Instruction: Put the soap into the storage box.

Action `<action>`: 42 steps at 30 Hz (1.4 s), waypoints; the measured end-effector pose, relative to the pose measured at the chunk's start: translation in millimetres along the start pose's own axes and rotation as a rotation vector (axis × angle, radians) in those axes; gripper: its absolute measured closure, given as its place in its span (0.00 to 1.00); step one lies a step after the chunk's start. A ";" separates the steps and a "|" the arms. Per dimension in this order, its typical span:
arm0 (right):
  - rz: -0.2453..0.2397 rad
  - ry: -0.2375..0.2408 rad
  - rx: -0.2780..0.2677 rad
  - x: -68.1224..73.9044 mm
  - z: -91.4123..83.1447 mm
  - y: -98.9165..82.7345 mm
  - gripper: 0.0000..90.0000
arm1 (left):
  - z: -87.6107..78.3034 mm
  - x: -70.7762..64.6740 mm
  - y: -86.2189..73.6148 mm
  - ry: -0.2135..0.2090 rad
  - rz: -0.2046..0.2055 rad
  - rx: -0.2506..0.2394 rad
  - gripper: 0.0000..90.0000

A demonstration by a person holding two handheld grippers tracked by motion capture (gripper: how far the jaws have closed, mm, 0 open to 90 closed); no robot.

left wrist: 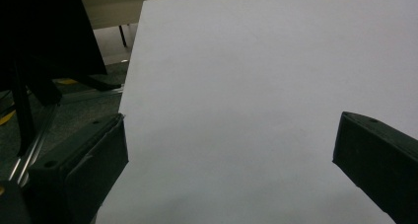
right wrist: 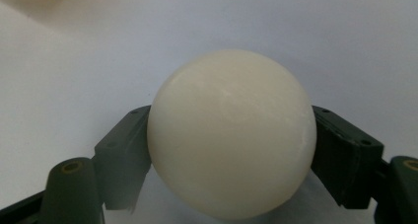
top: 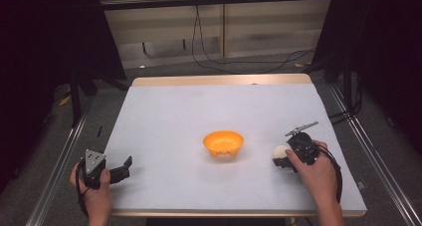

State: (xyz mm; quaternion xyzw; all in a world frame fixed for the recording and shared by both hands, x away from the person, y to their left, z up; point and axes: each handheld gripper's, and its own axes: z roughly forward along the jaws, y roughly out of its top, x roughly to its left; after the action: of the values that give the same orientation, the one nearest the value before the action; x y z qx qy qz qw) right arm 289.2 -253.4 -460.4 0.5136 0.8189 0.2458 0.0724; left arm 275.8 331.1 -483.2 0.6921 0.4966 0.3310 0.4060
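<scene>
A cream-white ball [right wrist: 231, 132] sits between the two black jaws of my right gripper [right wrist: 230, 150], whose pads press on both its sides. From above, the same ball [top: 279, 154] rests on the white table at the right, with the right gripper [top: 284, 160] shut on it from the near side. An orange bowl [top: 224, 143] stands at the table's middle, a short way left of the ball. My left gripper [top: 125, 169] lies near the front left corner, its jaws wide apart [left wrist: 226, 160] over bare table.
The white table top [top: 199, 106] has a wooden far edge. Dark stands and cables lie on the floor beyond it. A metal rail [top: 59, 161] runs along the left side.
</scene>
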 end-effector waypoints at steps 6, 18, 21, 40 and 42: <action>-0.017 0.012 -0.006 -1.3 1.6 -1.0 0.26 | 0.3 -0.5 -0.1 0.000 -0.006 -0.005 0.00; -0.035 0.000 -0.010 1.3 -0.4 1.8 0.26 | 0.1 -0.2 0.0 -0.004 -0.005 -0.004 0.00; -0.039 -0.001 -0.020 2.5 -2.2 3.7 0.26 | -0.4 0.1 -0.1 -0.002 -0.002 -0.003 0.00; -0.071 0.048 -0.043 21.7 -4.3 25.5 0.27 | -0.4 0.1 -0.2 -0.001 -0.003 -0.005 0.00; -0.076 0.053 -0.038 24.6 -3.7 28.0 0.27 | -0.4 -0.3 -0.1 0.002 -0.002 -0.004 0.00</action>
State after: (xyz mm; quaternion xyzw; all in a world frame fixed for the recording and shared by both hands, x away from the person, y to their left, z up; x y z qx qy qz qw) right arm 298.9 -223.2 -440.6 0.4739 0.8346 0.2718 0.0699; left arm 275.4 330.9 -483.2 0.6906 0.4970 0.3321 0.4072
